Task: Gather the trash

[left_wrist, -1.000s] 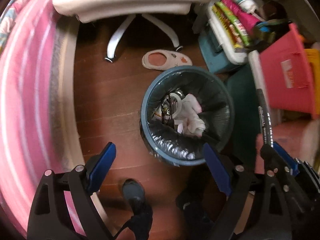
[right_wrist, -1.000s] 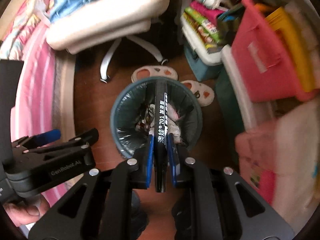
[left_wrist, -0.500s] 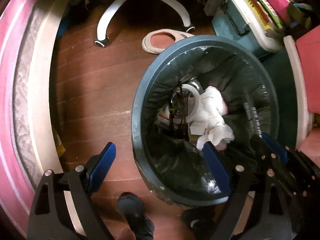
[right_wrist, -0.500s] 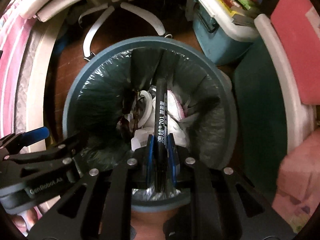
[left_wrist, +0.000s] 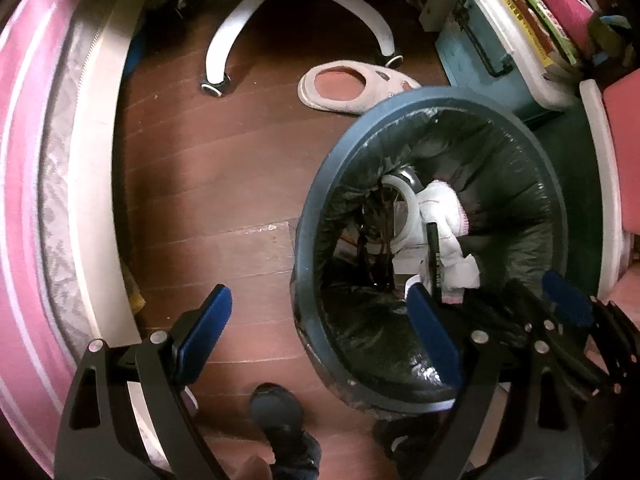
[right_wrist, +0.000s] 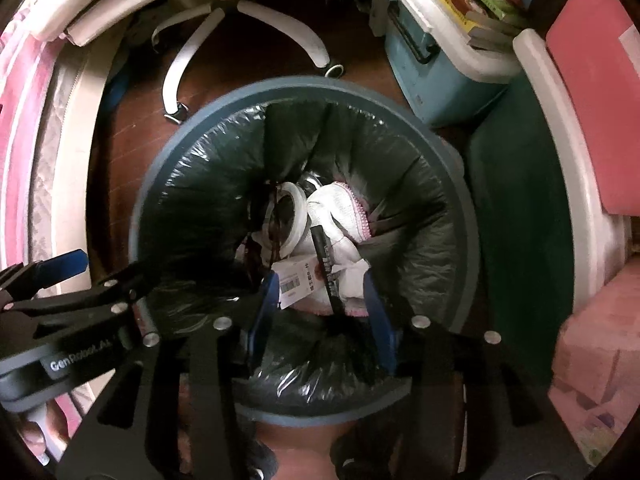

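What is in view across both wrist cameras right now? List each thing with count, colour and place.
bin: one, blue with a black liner, on the floor under both tongs
marker: one, black, on the trash in the bin, touching neither pad
cloth: one, white with pink edging, in the bin
tape ring: one, white, in the bin beside the cloth
slipper: one, pink, on the floor behind the bin
chair base: one, white, beyond the slipper
storage box: one, light blue, far right of the bin
left tongs: open, empty, over the bin's edge
right tongs: jaws just opening, open over the bin
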### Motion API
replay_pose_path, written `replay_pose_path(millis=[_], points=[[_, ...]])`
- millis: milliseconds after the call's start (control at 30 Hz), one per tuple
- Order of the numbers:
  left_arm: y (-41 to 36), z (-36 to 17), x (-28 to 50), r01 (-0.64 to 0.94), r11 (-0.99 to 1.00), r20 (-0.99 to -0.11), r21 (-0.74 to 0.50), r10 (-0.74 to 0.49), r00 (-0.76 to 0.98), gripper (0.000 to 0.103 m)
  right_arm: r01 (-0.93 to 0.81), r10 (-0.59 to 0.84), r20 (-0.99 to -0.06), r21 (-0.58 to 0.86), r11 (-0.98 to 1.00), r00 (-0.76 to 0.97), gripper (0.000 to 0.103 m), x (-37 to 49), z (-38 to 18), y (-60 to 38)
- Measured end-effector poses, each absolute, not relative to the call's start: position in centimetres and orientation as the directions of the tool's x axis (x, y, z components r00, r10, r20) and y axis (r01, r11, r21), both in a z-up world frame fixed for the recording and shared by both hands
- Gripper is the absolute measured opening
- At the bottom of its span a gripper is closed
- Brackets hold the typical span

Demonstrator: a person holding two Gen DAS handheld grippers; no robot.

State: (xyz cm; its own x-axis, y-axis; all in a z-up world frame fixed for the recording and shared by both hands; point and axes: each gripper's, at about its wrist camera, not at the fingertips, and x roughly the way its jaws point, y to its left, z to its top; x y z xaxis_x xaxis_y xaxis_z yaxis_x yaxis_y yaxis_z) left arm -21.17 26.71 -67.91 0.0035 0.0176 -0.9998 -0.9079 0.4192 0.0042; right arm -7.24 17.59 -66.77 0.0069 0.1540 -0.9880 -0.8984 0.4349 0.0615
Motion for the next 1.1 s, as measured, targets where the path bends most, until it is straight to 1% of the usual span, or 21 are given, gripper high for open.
replay_pose_path(millis=[100, 167, 233, 367, 433, 467, 567, 633, 733, 933, 1100], points=[[26.7, -65.9, -21.1, -0.907, 0.421, -1.000, 0.009, 0.021, 0.000, 0.087, -0.893, 0.156, -0.988, 0.066, 0.446, 0.005, 0.046, -7.1, -64.6, 17.5], [26.7, -64.0, -20.8, -0.902, 0.430, -0.999, 0.030, 0.039, -0.014, 0.087, -0.889, 0.162, -0.987, 0.069, 0.453, 0.006, 0.049, -7.0, -62.9, 17.5], [26.7, -62.1, -20.6, -0.898, 0.436, -0.998, 0.049, 0.057, -0.026, 0.089, -0.886, 0.174, -0.985, 0.069, 0.458, 0.014, 0.054, -6.6, -60.5, 17.2], [26.6, -57.4, -19.9, -0.892, 0.448, -0.996, 0.064, 0.083, -0.030, 0.091, -0.883, 0.196, -0.980, 0.069, 0.465, 0.026, 0.060, -6.0, -55.4, 16.9], [26.5, -55.1, -19.6, -0.893, 0.444, -0.996, 0.066, 0.090, -0.029, 0.091, -0.877, 0.210, -0.977, 0.068, 0.475, 0.039, 0.069, -5.4, -52.4, 16.6], [26.5, -53.9, -19.5, -0.895, 0.442, -0.995, 0.065, 0.094, -0.025, 0.092, -0.875, 0.218, -0.975, 0.064, 0.480, 0.048, 0.071, -5.2, -51.0, 16.5], [26.3, -48.9, -18.8, -0.900, 0.434, -0.994, 0.044, 0.108, 0.004, 0.098, -0.864, 0.241, -0.968, 0.059, 0.499, 0.074, 0.076, -4.2, -46.1, 15.8], [25.8, -45.9, -18.0, -0.893, 0.449, -0.993, 0.035, 0.120, 0.021, 0.098, -0.860, 0.258, -0.962, 0.057, 0.507, 0.089, 0.080, -3.6, -43.0, 15.3], [25.2, -41.0, -16.8, -0.875, 0.482, -0.987, 0.042, 0.159, 0.040, 0.098, -0.857, 0.282, -0.952, 0.047, 0.513, 0.117, 0.080, -3.0, -38.1, 14.3], [23.8, -32.7, -15.2, -0.851, 0.524, -0.982, 0.026, 0.172, 0.076, 0.098, -0.829, 0.330, -0.930, 0.054, 0.557, 0.161, 0.082, -1.7, -29.0, 12.2], [22.5, -27.4, -14.1, -0.828, 0.561, -0.977, 0.013, 0.183, 0.108, 0.099, -0.810, 0.361, -0.912, 0.056, 0.584, 0.197, 0.082, -1.0, -23.5, 10.6]])
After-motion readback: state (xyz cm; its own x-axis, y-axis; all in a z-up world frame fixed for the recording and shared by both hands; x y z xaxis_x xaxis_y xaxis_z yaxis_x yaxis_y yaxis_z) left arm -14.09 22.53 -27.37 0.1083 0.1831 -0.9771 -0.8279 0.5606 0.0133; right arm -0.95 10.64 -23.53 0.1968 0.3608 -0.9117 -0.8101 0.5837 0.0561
